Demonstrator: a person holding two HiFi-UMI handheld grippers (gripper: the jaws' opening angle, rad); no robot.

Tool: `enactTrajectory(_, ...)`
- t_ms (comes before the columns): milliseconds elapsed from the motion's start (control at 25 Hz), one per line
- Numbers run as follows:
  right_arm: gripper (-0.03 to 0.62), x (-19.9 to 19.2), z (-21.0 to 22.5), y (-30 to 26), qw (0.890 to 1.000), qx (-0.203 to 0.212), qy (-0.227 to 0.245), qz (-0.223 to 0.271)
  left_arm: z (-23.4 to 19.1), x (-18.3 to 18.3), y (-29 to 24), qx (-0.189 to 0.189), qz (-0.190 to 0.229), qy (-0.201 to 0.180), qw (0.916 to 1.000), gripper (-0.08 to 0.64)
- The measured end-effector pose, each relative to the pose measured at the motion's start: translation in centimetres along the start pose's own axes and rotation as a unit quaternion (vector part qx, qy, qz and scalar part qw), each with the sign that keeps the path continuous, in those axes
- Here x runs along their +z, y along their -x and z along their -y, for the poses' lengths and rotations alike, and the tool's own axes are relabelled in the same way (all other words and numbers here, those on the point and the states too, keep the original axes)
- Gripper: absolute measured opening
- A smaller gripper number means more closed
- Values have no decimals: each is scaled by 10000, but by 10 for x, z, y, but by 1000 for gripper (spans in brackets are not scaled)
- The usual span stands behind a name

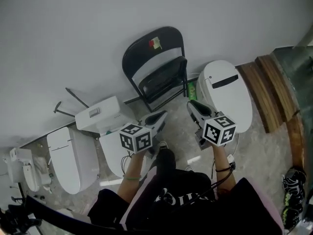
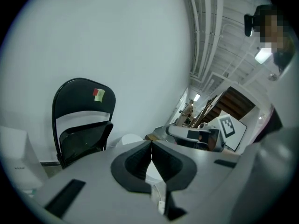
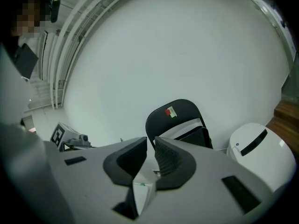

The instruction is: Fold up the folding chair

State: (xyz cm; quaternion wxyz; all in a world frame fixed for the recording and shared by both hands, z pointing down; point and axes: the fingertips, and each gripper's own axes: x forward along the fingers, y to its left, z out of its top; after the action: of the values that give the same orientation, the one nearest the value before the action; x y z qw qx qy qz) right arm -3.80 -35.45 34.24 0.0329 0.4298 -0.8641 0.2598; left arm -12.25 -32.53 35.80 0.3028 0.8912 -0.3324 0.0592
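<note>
The black folding chair (image 1: 156, 67) stands against the white wall with its seat tipped up close to the frame. A small red and green sticker marks its backrest. It also shows in the left gripper view, chair (image 2: 84, 120), and in the right gripper view, chair (image 3: 180, 120). Both grippers hang in the air short of the chair and touch nothing. My left gripper (image 1: 161, 115) (image 2: 151, 144) is shut with its pads together and nothing between them. My right gripper (image 1: 191, 104) (image 3: 150, 141) has a narrow gap between its jaws and holds nothing.
A white toilet (image 1: 227, 92) lies right of the chair. A white cistern (image 1: 98, 114) and another toilet (image 1: 68, 158) lie to the left. Wooden planks (image 1: 269, 87) lean at the right. Shoes (image 1: 293, 180) sit at the lower right. A green object (image 1: 192, 89) lies by the chair's foot.
</note>
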Motion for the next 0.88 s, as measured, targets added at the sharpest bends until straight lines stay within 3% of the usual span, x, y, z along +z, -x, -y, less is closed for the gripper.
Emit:
enactTrajectory(360,57,-61,1,148,9995,238,-152,-144,127,-73,8,304,422,99,9986,5)
enactTrajectory(520,55,-84,-16,190,9990,363,-61,-250,172,-110,17,422,363,156,9983,5)
enactTrajectory(880,55,-107,-68,223,9979,626,-34,-165,212,-139,64,735,509,-231,9957,5)
